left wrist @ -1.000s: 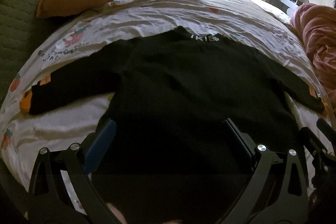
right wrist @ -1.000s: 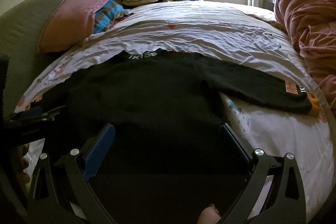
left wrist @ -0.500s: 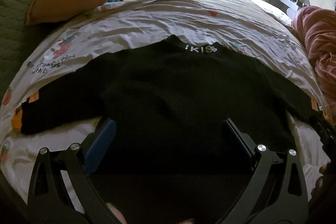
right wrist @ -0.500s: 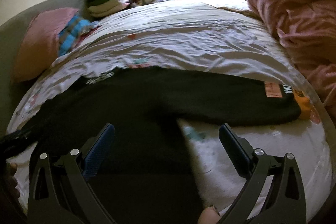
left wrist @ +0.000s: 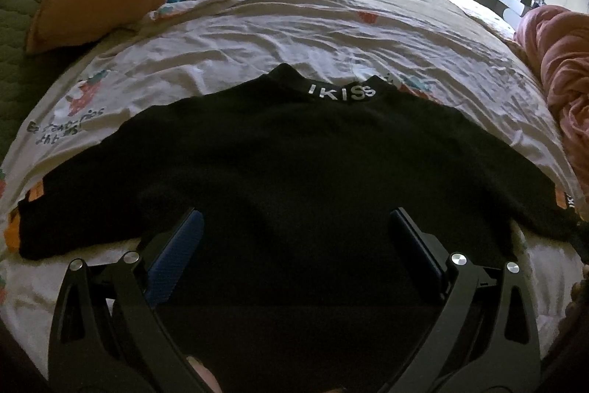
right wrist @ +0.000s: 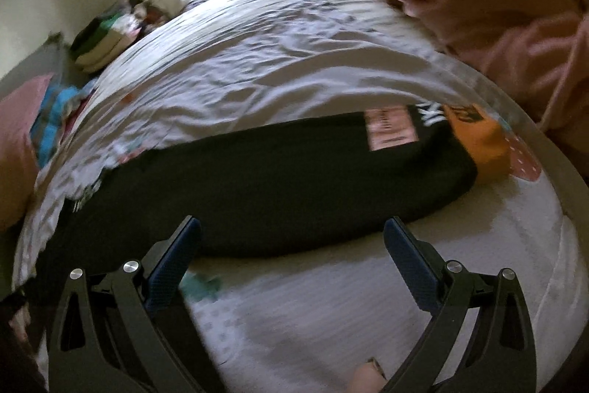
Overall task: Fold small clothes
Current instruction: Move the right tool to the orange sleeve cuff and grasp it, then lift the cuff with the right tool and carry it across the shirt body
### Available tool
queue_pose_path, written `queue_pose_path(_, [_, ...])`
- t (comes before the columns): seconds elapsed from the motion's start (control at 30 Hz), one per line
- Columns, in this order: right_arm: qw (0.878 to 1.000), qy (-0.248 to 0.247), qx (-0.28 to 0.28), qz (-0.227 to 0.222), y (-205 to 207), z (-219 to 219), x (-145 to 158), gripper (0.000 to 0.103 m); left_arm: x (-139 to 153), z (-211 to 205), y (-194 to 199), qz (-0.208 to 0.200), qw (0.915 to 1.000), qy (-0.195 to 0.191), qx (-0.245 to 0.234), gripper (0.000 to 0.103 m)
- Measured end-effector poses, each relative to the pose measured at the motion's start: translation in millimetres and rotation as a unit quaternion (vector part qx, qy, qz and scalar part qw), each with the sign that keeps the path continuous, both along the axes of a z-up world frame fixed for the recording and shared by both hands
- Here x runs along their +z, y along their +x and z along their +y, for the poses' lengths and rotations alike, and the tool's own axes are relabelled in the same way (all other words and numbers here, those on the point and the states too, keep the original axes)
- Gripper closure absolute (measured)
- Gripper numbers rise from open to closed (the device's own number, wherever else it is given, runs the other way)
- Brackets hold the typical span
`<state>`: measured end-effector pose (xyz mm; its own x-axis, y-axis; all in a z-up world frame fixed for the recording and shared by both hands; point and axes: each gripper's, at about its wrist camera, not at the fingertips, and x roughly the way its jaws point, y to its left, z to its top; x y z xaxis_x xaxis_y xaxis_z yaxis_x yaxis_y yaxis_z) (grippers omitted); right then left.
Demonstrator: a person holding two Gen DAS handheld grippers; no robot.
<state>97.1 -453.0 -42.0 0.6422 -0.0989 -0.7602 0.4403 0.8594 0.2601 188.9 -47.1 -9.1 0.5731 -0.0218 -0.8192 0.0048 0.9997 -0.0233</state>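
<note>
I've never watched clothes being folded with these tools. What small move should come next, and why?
Probably the right gripper should ease forward and close on the right sleeve. The black sweater lies flat on the bed sheet with both sleeves spread wide, both grippers' jaws stand open and empty, and the right one already faces that sleeve, near its orange cuff.

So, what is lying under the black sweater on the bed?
The black sweater lies flat on a white printed bedsheet, which shows all around it. Cartoon prints peek out beside the collar. Whatever is directly beneath the sweater's body is covered.
</note>
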Motion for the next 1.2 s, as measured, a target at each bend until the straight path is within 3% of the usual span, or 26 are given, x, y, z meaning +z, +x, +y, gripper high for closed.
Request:
queue_pose_path(0.4, [0.992, 0.062, -0.105, 0.022, -3, -77, -32, 0.005, -17, 5, 29, 0.004, 0.9998, 0.001, 0.020, 0.009])
queue_pose_path(0.63, [0.987, 0.089, -0.136, 0.001, 6, -106, -42, 0.005, -23, 24, 28, -0.006, 0.9987, -0.002, 0.051, 0.009])
queue_pose_path(0.7, [0.985, 0.093, -0.148, -0.012, 6, -113, -41, 0.018, -24, 28, 26, -0.003, 0.9983, -0.009, 0.058, 0.009])
queue_pose_path(0.77, [0.983, 0.092, -0.157, -0.027, 4, -120, -39, 0.056, -22, 33, 24, -0.005, 0.9977, -0.022, 0.064, 0.009])
queue_pose_path(0.83, [0.981, 0.107, -0.160, -0.032, 2, -126, -41, 0.077, -18, 36, 20, -0.009, 0.9974, -0.027, 0.067, 0.009])
queue_pose_path(0.87, [0.980, 0.115, -0.155, -0.043, 0, -126, -39, 0.083, -15, 36, 19, -0.011, 0.9973, -0.029, 0.067, 0.009])
queue_pose_path(1.2, [0.987, 0.078, -0.029, -0.137, 11, -72, 37, 0.088, 16, 33, 6, -0.031, 0.9966, -0.053, 0.055, 0.009])
